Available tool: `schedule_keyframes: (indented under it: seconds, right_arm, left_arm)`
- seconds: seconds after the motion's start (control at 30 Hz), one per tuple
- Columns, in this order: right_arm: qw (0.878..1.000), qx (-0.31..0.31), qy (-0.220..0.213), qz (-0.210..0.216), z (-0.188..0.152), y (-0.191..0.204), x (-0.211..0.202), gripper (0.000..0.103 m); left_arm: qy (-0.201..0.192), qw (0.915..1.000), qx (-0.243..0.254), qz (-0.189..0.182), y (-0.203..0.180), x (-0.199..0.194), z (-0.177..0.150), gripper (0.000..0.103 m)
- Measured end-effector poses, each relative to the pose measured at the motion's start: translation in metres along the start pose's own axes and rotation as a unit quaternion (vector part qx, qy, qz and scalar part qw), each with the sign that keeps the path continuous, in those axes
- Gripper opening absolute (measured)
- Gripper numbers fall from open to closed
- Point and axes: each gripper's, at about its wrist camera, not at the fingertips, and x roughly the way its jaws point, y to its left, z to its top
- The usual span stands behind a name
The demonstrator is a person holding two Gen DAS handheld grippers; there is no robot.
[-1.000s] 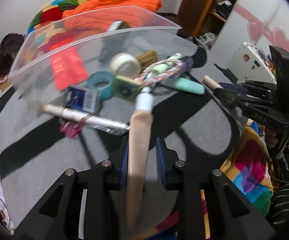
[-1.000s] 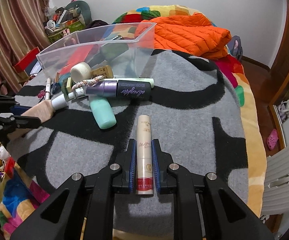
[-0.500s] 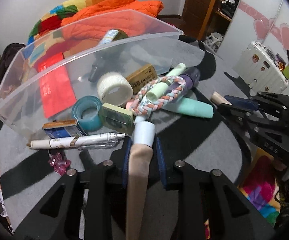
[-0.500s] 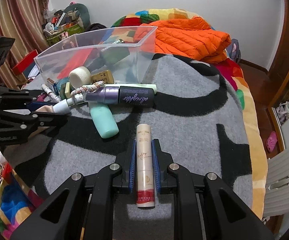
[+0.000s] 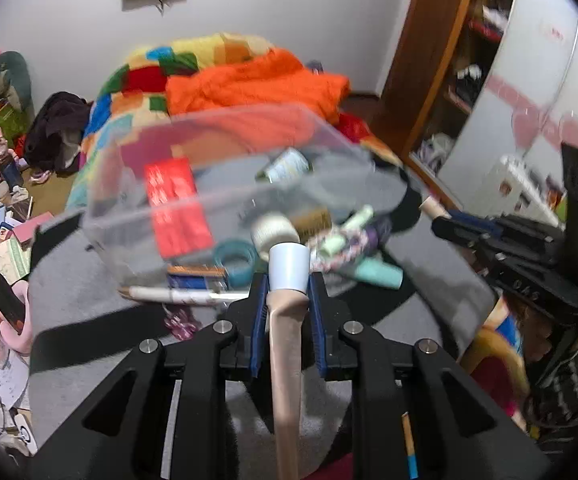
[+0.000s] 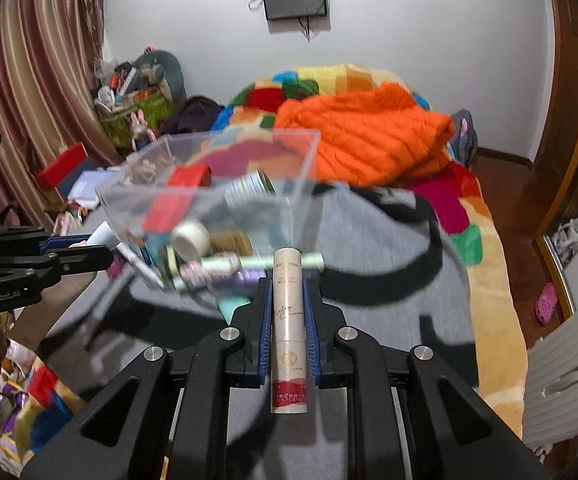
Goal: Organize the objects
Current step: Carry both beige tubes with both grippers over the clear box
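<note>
The left tongs have just squeezed tight on a tan tube with a white cap, the right tongs pinch a cream tube, both raised near the clear box on the bed.

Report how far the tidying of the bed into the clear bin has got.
Done: a red card and a small jar lie inside the clear plastic bin. In hand: the left claw is shut on a beige squeeze tube with a white cap; the right claw is shut on a cream cylindrical tube. Left: the white tape roll, teal tape ring, mint tube and white pen wait on the grey blanket.
</note>
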Motion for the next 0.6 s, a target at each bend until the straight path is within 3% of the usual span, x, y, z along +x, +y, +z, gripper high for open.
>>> schedule_keyframes:
  seconds: [0.27, 0.6]
  right_arm:
    - [0.999, -0.014, -0.035, 0.017, 0.038, 0.023, -0.002, 0.014]
    - [0.999, -0.023, -0.027, 0.031, 0.081, 0.04, 0.034, 0.014]
  left_arm:
    - [-0.065, 0.9975, -0.021, 0.017, 0.021, -0.038, 0.028, 0.02]
    - [-0.059, 0.9965, -0.042, 0.043, 0.06, -0.017, 0.067, 0.02]
